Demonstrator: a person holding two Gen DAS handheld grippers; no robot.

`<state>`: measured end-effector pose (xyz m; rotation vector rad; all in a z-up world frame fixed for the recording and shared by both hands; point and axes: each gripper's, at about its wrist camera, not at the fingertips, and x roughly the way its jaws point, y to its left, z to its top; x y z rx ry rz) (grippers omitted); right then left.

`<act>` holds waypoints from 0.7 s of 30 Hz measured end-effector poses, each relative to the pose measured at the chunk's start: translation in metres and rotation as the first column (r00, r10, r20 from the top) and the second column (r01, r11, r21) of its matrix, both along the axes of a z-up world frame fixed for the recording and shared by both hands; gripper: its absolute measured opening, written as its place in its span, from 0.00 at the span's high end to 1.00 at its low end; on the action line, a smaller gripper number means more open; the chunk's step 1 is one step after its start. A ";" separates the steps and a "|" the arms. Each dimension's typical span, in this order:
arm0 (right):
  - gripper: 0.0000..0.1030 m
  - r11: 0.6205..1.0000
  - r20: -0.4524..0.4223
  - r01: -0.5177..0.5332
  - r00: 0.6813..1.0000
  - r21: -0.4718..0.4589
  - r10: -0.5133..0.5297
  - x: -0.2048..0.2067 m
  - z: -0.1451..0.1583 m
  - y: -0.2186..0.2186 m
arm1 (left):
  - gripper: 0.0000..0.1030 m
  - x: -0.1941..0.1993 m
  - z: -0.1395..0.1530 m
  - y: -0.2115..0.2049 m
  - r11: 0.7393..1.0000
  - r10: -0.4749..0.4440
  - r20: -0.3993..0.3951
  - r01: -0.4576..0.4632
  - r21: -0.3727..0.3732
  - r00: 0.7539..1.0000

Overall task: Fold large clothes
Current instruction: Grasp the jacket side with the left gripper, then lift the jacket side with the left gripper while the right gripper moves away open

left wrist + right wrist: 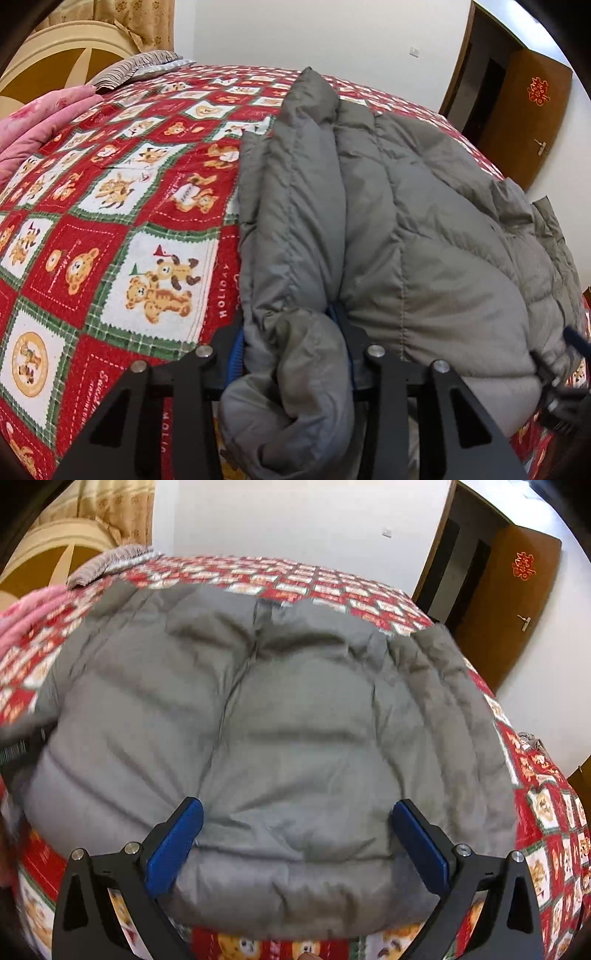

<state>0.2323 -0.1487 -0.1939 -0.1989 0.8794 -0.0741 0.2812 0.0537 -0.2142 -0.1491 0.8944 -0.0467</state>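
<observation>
My left gripper (pixel 291 354) has its jaws clenched on a bunched fold of the grey padded jacket (pixel 406 240); the blue pads (pixel 236 354) press into the fabric on both sides, and a thick roll of the cloth spills out toward me below the fingers. No earlier picture here, so I only state the grip as it stands. My right gripper (pixel 295 834) is released: its jaws stand wide, both blue pads (pixel 173 845) show their bare faces, and the jacket lies beneath and between them without either pad squeezing it; whether the tips rest on the cloth I cannot tell.

The jacket (pixel 277 720) lies spread over the bed (pixel 110 206), which wears a red and white cover printed with teddy bears. From the right wrist view it reaches close to the near edge of the bed, a strip of the cover showing just below the hem, and runs up toward the far edge. From the left wrist view, the grey sleeve section runs in a long ridge away from the jaws, with bare cover to the left of it.

A pink quilt (pixel 40 122) lies at the left edge of the bed, with a striped pillow (pixel 136 68) at the far left corner. A brown door (pixel 506 605) stands beyond the far right corner
</observation>
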 end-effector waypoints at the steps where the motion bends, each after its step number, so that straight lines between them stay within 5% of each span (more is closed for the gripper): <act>1: 0.02 1.000 0.000 0.001 1.000 0.007 -0.001 0.001 -0.006 -0.002 | 0.58 0.000 0.000 0.000 1.000 0.009 0.000 -0.009 -0.007 1.000; 5: 0.02 1.000 0.012 -0.005 1.000 0.008 0.005 0.010 -0.021 -0.003 | 0.61 -0.001 -0.001 0.002 0.999 0.015 0.009 -0.014 -0.033 1.000; 7: 0.02 1.000 0.009 0.002 1.000 0.006 -0.002 0.012 -0.022 -0.003 | 0.83 -0.004 0.000 0.003 0.996 -0.024 0.023 0.026 -0.081 0.999; 8: 0.02 1.000 0.009 0.003 1.000 0.000 -0.003 0.013 -0.022 -0.003 | 0.87 -0.005 0.001 0.004 0.995 -0.034 0.026 0.036 -0.092 0.999; 16: 0.02 0.998 -0.006 -0.045 0.999 0.043 0.045 -0.010 -0.009 -0.002 | 0.91 -0.033 0.024 0.024 0.993 -0.016 0.075 0.025 -0.114 0.997; 21: 0.01 0.986 0.158 -0.016 0.987 0.168 -0.010 -0.052 0.024 -0.040 | 0.91 -0.048 0.038 0.055 0.998 0.005 0.113 0.003 -0.070 0.994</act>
